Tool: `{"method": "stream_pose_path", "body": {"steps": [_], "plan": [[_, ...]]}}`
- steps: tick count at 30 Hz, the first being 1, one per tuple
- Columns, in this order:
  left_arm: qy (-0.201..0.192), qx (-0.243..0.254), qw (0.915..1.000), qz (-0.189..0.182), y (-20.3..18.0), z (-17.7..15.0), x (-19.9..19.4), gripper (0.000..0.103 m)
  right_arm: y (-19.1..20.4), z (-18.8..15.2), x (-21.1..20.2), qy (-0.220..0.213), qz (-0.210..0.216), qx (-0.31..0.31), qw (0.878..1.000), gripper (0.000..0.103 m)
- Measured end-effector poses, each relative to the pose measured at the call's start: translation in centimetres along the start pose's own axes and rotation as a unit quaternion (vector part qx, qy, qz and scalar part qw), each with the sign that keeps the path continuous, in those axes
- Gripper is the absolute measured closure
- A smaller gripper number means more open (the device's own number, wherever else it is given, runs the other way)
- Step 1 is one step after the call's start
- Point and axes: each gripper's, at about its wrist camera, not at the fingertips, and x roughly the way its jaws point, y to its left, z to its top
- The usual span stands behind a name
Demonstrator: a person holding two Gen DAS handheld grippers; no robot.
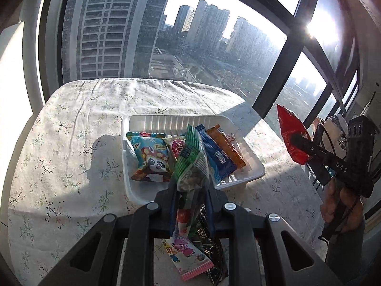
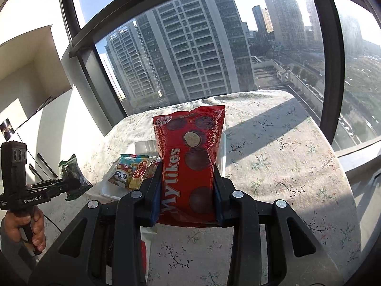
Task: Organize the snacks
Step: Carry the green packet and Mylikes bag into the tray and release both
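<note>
1. Left gripper (image 1: pixel 190 190) clamped on green packet (image 1: pixel 190 164), above tray (image 1: pixel 133 190).
2. Right gripper (image 2: pixel 185 190) clamped on red bag (image 2: pixel 190 152), aloft.
3. Several snacks (image 1: pixel 152 159) trayed; two packets (image 1: pixel 190 257) left on counter (image 1: pixel 71 119).

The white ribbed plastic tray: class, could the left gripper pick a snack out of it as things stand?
Probably not: the left gripper is already shut on a green snack packet. The path to the white ribbed plastic tray looks clear.

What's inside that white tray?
The white tray holds a panda packet, a blue packet, an orange packet and a reddish packet. The held green packet hides part of it.
</note>
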Motion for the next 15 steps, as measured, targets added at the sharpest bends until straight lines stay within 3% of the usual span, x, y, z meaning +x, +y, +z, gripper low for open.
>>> {"method": "stream_pose_path", "body": {"steps": [7, 15], "plan": [[0.059, 0.007, 0.9982, 0.005, 0.9, 2.9, 6.5, 0.082, 3.4, 1.8, 8.6, 0.062, 0.019, -0.036, 0.997, 0.071], [0.086, 0.009, 0.9961, 0.016, 1.8, 3.4, 10.3, 0.082, 4.4, 1.6, 15.2, 0.105, 0.006, -0.056, 0.993, 0.071]]}}
